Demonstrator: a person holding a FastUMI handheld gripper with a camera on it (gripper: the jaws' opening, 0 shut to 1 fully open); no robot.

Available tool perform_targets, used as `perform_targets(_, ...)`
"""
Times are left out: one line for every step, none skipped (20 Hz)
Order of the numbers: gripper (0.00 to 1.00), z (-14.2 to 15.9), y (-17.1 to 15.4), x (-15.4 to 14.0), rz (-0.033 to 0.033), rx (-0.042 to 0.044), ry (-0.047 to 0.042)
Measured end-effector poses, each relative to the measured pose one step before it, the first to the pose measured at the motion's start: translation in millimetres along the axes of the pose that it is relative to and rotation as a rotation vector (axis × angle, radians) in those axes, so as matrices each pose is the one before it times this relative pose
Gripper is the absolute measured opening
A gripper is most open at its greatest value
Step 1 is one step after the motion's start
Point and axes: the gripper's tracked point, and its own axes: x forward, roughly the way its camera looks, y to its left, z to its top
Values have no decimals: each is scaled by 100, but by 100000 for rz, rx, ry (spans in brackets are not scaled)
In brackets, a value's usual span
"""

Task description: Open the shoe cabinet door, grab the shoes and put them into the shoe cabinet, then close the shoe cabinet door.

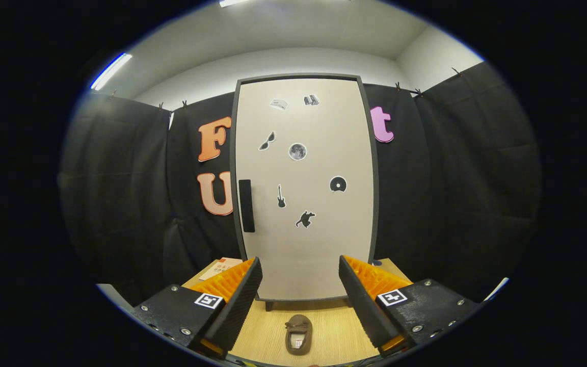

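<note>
The shoe cabinet (306, 244) stands upright on the wooden table (334, 331), its pale door shut and covered with small stickers. A dark vertical handle (246, 206) runs along the door's left edge. A single brown slipper (298, 334) lies on the table in front of the cabinet, toe pointing at the door. My gripper (299, 278) is open, its fingers spread wide either side of the slipper and well above it, holding nothing. The cabinet is just beyond the fingertips.
An orange-and-white card (220, 268) lies on the table left of the cabinet. Black cloth walls close in the booth behind and on both sides. The table's front corners show past each finger.
</note>
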Motion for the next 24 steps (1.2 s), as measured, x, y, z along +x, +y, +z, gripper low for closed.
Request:
perform_targets(95, 35, 152, 132, -35, -577, -267)
perform_targets(95, 29, 125, 99, -44, -538, -64)
perform_targets(95, -135, 95, 114, 55, -348, 259)
perform_targets(95, -4, 98, 155, 93, -46, 209)
perform_targets(95, -12, 101, 166, 463, 323, -237)
perform_targets(95, 59, 119, 138, 108, 430, -185)
perform_targets(95, 178, 282, 301, 295, 147, 134)
perform_targets(95, 74, 207, 236, 83, -231, -13)
perform_targets(95, 36, 113, 190, -103, -623, 96)
perform_targets(95, 270, 60, 90, -263, -578, -674)
perform_targets(95, 253, 61, 159, -307, -345, -458)
perform_targets(95, 173, 96, 84, -349, -187, -432)
perform_targets(95, 153, 203, 101, -104, -417, -109)
perform_targets(95, 49, 3, 109, -572, -496, -303)
perform_targets(95, 89, -35, 88, -809, -480, -334)
perform_targets(95, 151, 99, 87, -311, -88, 28)
perform_targets(95, 98, 180, 44, -56, 354, -72)
perform_targets(95, 192, 155, 56, -180, 229, -749)
perform_targets(95, 82, 7, 172, -868, 74, -284)
perform_targets(95, 90, 81, 233, -552, -43, 139)
perform_targets(95, -16, 362, 229, -39, -203, 381)
perform_targets(95, 225, 348, 231, -187, -415, -267)
perform_targets(95, 157, 268, 247, -220, -441, -453)
perform_targets(95, 168, 550, 370, 299, -533, -538)
